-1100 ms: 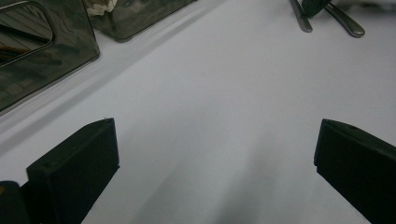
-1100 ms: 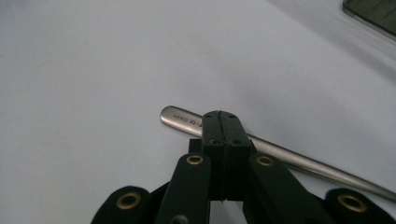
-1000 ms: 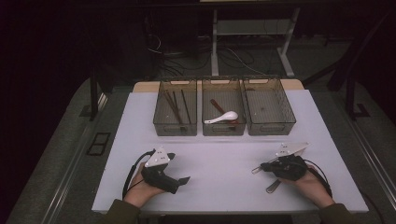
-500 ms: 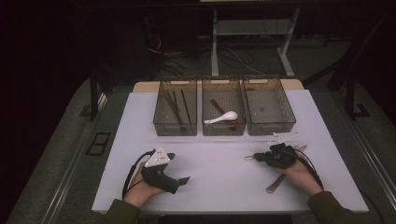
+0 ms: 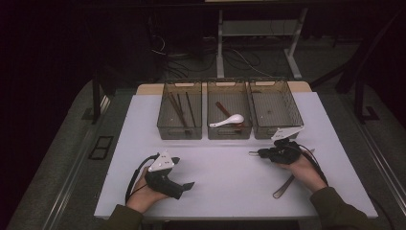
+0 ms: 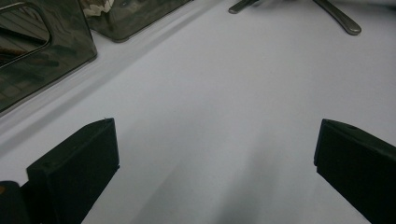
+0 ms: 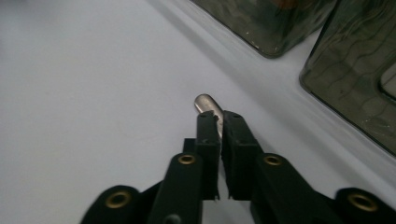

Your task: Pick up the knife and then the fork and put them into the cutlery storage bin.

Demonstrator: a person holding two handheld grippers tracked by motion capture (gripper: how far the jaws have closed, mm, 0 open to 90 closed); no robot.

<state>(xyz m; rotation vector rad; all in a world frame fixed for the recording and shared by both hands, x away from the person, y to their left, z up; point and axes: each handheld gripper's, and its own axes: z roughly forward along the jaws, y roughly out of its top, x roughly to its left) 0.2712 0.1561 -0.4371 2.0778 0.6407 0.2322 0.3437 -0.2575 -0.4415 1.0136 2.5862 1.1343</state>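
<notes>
My right gripper (image 5: 256, 153) hovers in front of the right bin (image 5: 292, 115), pointing left. Its jaws pinch the handle of a metal utensil (image 7: 206, 102), whose rounded end sticks out past the fingertips (image 7: 233, 122). These jaws have just been opening slightly, with the handle still between them. A second metal utensil (image 5: 284, 186) lies on the white table (image 5: 230, 167) beside the right wrist. My left gripper (image 5: 182, 172) rests near the front left with jaws wide apart and only bare table between them (image 6: 215, 154).
Three dark mesh bins stand in a row at the back. The left bin (image 5: 163, 122) holds chopsticks (image 5: 178, 108). The middle bin (image 5: 229, 133) holds a white spoon (image 5: 229, 120) and a brown stick. Dark floor surrounds the table.
The right hand has moved away from the front edge toward the bins and slightly left, carrying the utensil. The left hand has stayed where it was.
</notes>
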